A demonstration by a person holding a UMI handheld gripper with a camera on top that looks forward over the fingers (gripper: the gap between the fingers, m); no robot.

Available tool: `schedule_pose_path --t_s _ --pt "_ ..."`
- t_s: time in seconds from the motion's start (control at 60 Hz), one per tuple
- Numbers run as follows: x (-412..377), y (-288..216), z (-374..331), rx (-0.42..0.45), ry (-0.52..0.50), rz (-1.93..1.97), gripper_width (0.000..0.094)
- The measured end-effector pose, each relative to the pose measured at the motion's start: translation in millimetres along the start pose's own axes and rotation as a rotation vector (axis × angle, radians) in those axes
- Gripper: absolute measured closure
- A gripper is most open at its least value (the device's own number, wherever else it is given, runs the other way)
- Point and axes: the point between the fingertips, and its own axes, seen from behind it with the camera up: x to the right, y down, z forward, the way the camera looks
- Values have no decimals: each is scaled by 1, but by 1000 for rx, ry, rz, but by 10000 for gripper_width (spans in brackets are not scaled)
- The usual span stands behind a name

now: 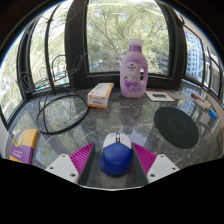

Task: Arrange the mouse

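A blue and white mouse point(116, 155) lies on the dark marbled table point(150, 135), its white front end pointing away from me. It sits between my fingers, with a narrow gap at each side. My gripper point(116, 160) is open, with the pink pads point(84, 157) on either side of the mouse. The mouse rests on the table top.
A round black mat point(178, 126) lies ahead to the right. A purple detergent bottle point(134, 70) and a small cardboard box point(100, 95) stand at the back by the windows. A black cable point(55, 110) loops at the left. A yellow and purple item point(24, 146) lies at the near left.
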Motion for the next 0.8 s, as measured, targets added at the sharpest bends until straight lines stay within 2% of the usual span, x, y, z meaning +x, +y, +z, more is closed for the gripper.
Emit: schedule_pose_path --t_s 0.05,0.117,0.183,0.333,0.4,0.467,0.55,0.633,0.733,0.8 --pt "5 0 5 -6 35 -19 313" --pt "2 -1 6 -5 23 -21 429" --pt "2 -2 6 -9 20 -21 454" --pt "-3 -3 8 -33 -17 -47 575" --pt "-6 -10 4 -33 -48 -55 577" --pt "-13 -34 -5 11 -96 -63 577" --pt "-19 -89 -33 101 -184 -32 576" --pt "-9 -167 -76 248 -250 -6 577" --pt "34 -253 -123 421 -267 19 577" --pt "77 -285 -141 491 -252 39 579"
